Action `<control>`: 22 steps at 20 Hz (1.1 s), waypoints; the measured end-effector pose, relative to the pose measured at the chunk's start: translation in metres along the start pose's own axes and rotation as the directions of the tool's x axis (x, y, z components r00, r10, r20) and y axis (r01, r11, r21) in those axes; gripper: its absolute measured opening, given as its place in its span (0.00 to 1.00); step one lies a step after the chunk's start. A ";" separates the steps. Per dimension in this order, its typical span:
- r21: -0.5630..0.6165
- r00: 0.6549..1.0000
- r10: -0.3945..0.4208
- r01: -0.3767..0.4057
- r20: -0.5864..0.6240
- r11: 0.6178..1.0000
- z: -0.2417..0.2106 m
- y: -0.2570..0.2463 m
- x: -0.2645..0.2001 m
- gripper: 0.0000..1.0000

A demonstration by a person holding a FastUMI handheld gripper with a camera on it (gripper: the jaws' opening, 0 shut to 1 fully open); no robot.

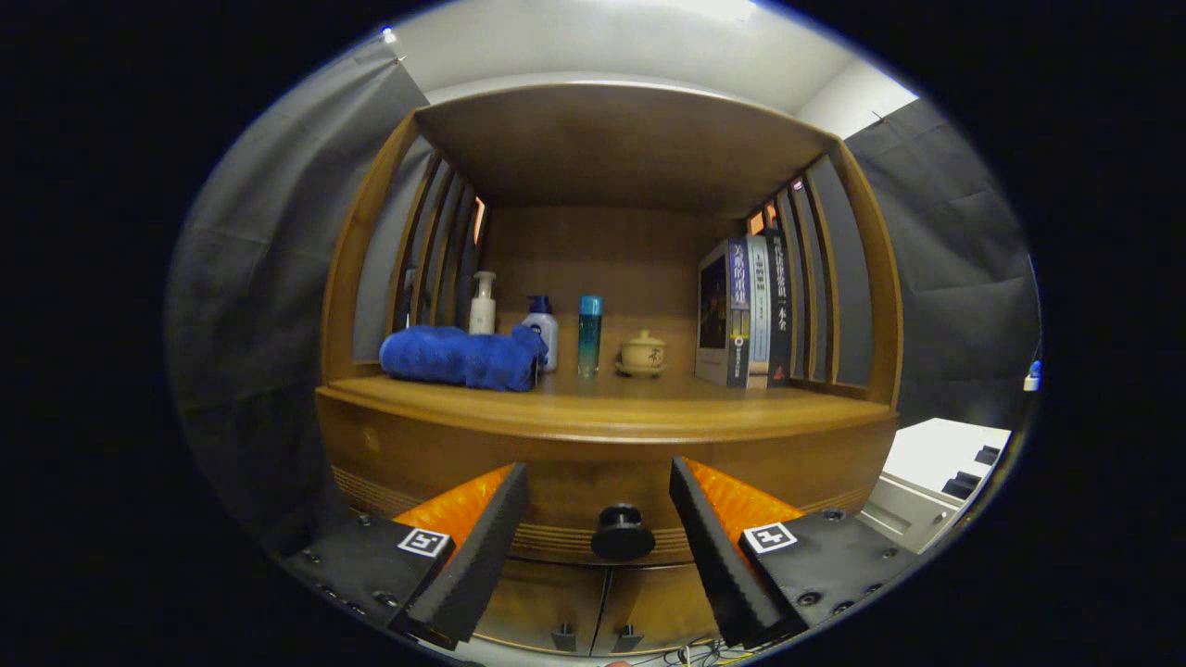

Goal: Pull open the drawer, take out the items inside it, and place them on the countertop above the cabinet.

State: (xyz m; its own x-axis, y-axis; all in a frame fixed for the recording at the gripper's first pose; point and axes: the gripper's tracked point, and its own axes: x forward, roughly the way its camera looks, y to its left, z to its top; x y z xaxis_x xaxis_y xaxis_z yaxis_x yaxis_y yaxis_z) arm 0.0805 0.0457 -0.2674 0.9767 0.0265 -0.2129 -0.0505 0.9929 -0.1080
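Straight ahead, the tongs (599,542) stand wide open, gripping nothing, with the round black drawer knob (622,532) between their fingers, on the closed wooden drawer (593,463).

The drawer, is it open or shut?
Shut: the drawer front sits flush under the countertop; its knob waits between the open gripper fingers.
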 end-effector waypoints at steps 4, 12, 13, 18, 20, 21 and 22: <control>0.040 0.998 -0.013 0.016 -0.065 0.999 -0.031 -0.006 0.019 0.99; 0.021 0.996 -0.030 0.032 -0.087 0.999 -0.045 -0.013 0.031 0.69; 0.021 0.995 -0.038 0.040 -0.089 0.999 -0.046 -0.016 0.029 0.63; 0.051 0.995 -0.031 0.036 -0.094 0.998 -0.043 -0.016 0.033 0.41; 0.057 0.995 -0.032 0.038 -0.097 0.998 -0.042 -0.016 0.032 0.36; 0.070 0.994 -0.030 0.037 -0.102 0.997 -0.042 -0.015 0.030 0.36; 0.077 0.994 -0.030 0.039 -0.110 0.996 -0.042 -0.016 0.026 0.36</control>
State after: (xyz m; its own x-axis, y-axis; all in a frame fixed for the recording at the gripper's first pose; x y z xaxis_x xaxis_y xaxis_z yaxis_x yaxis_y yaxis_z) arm 0.0980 0.0260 -0.3124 0.9491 -0.0163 -0.3147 0.0034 0.9991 -0.0415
